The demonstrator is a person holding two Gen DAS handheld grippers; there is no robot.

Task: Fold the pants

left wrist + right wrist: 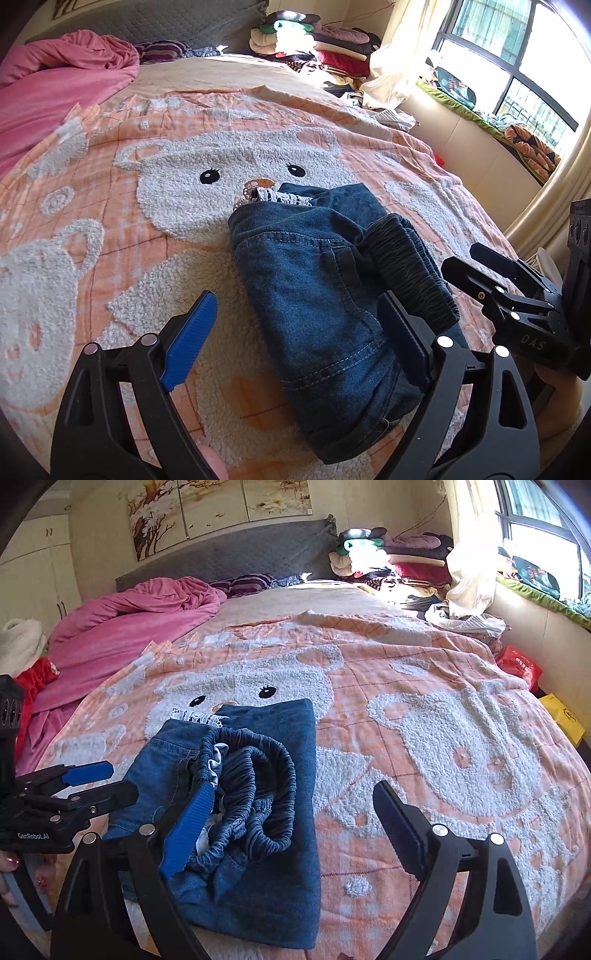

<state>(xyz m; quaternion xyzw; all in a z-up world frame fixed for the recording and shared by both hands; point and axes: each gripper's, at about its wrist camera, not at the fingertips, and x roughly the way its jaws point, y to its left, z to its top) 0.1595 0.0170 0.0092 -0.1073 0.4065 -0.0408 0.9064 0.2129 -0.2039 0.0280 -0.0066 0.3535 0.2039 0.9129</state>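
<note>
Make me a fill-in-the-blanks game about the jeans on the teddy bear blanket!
1. The folded jeans lie on a blanket with ____ pictures.
2. Both the left gripper and right gripper are ____.
3. The bunched waistband is ____.
4. The crumpled duvet is ____.

Missing words: bear; open; elastic; pink

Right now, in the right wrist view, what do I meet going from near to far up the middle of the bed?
Folded denim pants → their gathered elastic waistband → white lace trim → bear face on the peach blanket → pink duvet → grey headboard → wall paintings.
</note>
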